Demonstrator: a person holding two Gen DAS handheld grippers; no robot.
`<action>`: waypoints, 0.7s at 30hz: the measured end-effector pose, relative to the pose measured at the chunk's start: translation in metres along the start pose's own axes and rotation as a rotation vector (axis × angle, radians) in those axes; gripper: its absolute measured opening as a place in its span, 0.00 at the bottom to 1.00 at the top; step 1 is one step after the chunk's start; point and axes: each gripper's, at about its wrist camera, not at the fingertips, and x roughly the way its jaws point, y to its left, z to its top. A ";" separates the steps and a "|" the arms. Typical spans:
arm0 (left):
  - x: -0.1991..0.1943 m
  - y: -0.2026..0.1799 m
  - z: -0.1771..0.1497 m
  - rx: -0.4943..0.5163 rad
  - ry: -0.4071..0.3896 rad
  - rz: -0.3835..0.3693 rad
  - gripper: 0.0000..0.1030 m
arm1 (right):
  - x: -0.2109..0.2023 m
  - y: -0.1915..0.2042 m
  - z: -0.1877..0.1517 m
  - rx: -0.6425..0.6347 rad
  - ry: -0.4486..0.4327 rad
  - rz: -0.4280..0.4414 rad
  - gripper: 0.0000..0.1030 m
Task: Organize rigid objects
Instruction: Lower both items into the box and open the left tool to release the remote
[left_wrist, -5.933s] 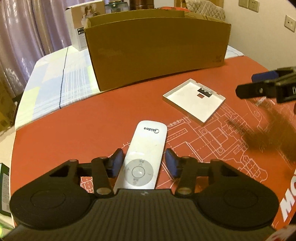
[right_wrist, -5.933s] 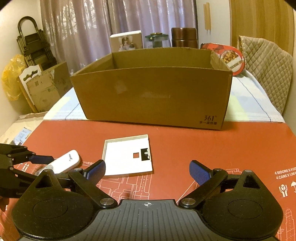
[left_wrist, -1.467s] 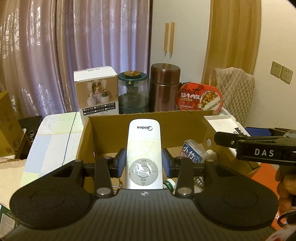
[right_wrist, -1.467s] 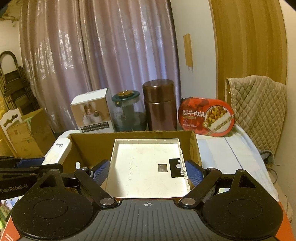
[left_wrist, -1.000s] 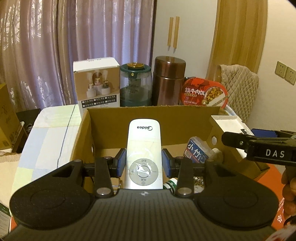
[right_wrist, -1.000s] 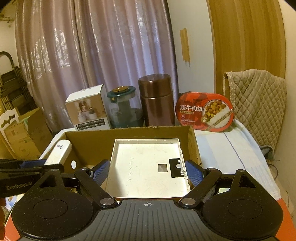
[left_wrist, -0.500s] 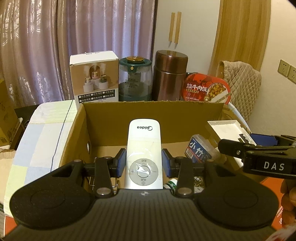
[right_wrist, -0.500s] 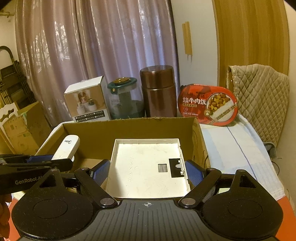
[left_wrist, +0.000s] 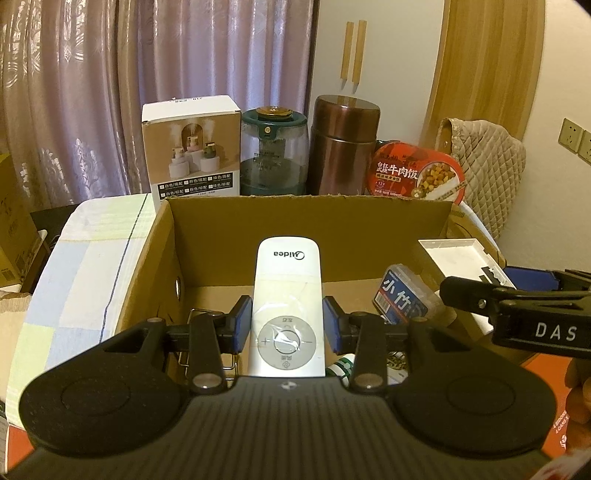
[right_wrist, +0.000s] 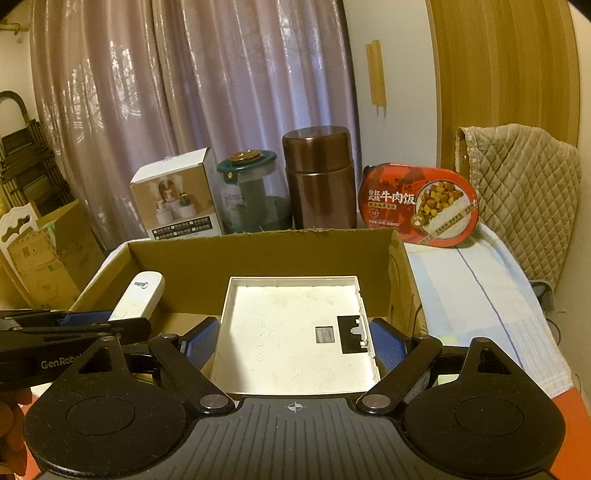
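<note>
one remote (left_wrist: 287, 295), one tray (right_wrist: 299, 332), one box (left_wrist: 306, 218)

Ahead of your tools: mauve curtains (right_wrist: 184, 110) across the window, white wall (left_wrist: 380, 66), curved wood panel (right_wrist: 498, 74) to the right. Quilted chair back (right_wrist: 524, 192) right of tools. Wall sockets (left_wrist: 576, 136) far right. Warm, dim rm light.

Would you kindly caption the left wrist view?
Left gripper holding white remote above open cardboard box.
</note>
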 end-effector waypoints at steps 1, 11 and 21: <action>0.000 0.000 0.000 -0.002 -0.001 0.000 0.34 | 0.000 0.000 0.000 0.000 0.001 0.000 0.82; 0.002 0.000 -0.001 -0.004 -0.001 -0.002 0.34 | 0.001 0.000 -0.002 0.001 0.002 -0.001 0.82; 0.003 0.000 -0.002 -0.006 0.000 -0.004 0.34 | 0.001 0.000 -0.004 0.001 0.003 0.000 0.82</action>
